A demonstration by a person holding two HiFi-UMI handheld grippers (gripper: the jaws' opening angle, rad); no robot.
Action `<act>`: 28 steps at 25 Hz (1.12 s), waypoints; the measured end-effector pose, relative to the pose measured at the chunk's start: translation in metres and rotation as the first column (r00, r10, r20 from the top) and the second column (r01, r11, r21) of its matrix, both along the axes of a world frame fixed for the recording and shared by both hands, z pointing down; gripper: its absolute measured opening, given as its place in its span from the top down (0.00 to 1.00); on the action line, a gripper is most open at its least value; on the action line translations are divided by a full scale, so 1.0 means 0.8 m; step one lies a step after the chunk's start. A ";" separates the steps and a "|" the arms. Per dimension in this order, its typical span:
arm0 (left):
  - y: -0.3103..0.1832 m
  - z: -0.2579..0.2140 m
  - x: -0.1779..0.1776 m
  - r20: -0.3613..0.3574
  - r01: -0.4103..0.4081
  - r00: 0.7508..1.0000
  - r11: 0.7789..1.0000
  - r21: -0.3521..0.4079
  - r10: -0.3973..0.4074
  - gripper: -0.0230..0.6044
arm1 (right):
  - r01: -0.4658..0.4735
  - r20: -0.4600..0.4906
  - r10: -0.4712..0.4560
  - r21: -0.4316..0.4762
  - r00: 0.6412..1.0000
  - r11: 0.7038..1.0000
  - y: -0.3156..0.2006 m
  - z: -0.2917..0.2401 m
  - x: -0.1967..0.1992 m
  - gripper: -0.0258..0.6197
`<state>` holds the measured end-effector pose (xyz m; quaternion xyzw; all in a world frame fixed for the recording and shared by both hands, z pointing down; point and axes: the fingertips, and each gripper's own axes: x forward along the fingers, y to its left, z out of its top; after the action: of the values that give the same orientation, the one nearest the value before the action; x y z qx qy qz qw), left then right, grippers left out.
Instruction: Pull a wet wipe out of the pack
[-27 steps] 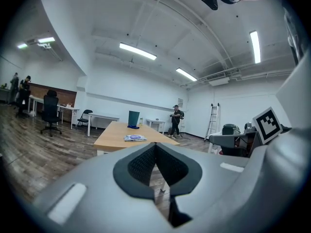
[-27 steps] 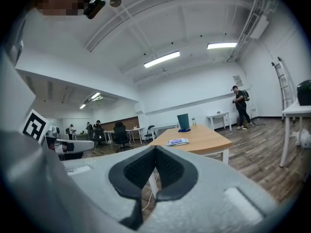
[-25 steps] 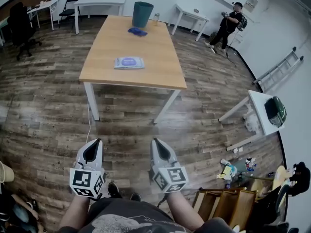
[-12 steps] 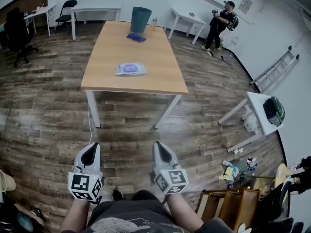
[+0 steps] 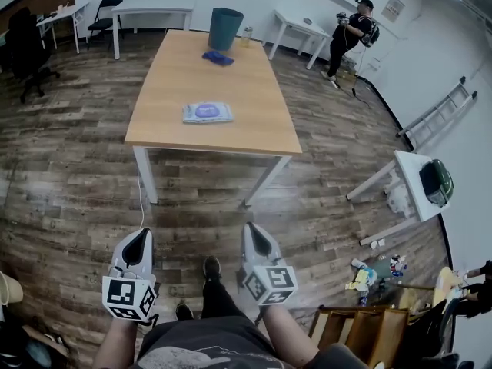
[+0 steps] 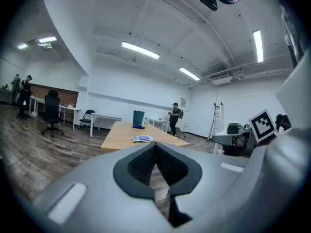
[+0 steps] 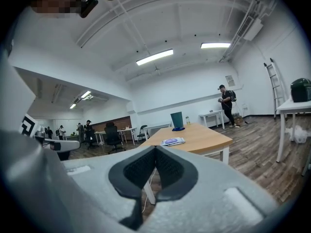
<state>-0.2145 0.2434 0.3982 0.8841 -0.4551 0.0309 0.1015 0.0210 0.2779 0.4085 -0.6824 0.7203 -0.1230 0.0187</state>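
Teal bin (image 5: 225, 28), blue cloth (image 5: 217, 58) on table (image 5: 250, 102).

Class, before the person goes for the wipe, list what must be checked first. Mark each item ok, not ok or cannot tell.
1. Flat purple-and-white wet wipe pack lies on the light wooden table: ok.
2. Space around the pack is free: ok; the teal bin and blue cloth sit at the far end.
3. Left gripper empty: ok, jaws together on nothing.
4. Right gripper empty: ok, jaws together on nothing.
5. Grippers at the pack: not ok; both are over the wood-plank floor, short of the table.
6. Pack's flap open: cannot tell, too small.
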 end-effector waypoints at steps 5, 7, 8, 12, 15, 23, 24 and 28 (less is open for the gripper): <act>-0.041 0.009 0.010 0.019 0.048 0.999 0.999 -0.015 -0.048 0.93 | 0.032 0.011 -0.032 0.003 0.999 0.999 -0.059 0.006 0.019 0.98; -0.061 0.011 0.022 0.033 0.055 0.998 0.998 -0.017 -0.054 0.93 | 0.045 0.009 -0.045 0.009 0.999 0.999 -0.084 0.005 0.030 0.98; -0.072 0.012 0.029 0.039 0.056 0.998 0.998 -0.017 -0.055 0.93 | 0.049 0.012 -0.049 0.011 0.999 0.999 -0.097 0.005 0.037 0.98; -0.120 0.008 0.066 0.049 0.053 0.997 0.999 -0.011 -0.053 0.93 | 0.056 0.029 -0.056 0.003 0.998 0.998 -0.147 0.009 0.071 0.98; -0.155 0.000 0.095 0.047 0.050 0.998 0.999 -0.002 -0.050 0.93 | 0.051 0.035 -0.051 0.004 0.998 0.999 -0.181 0.006 0.100 0.98; -0.224 -0.002 0.151 0.073 0.080 0.994 0.997 0.010 -0.081 0.93 | 0.077 0.039 -0.077 0.003 0.996 0.997 -0.244 0.008 0.158 0.98; -0.230 -0.001 0.158 0.075 0.084 0.994 0.996 0.010 -0.084 0.93 | 0.083 0.041 -0.083 -0.002 0.996 0.997 -0.250 0.011 0.162 0.98; -0.253 -0.003 0.180 0.083 0.092 0.992 0.996 0.016 -0.093 0.93 | 0.124 0.040 -0.123 -0.013 0.992 0.992 -0.272 0.018 0.162 0.98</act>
<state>-0.0703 0.0412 0.3961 0.8607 -0.4994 0.0605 0.0784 0.1507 0.0604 0.4225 -0.6341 0.7597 -0.1428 0.0202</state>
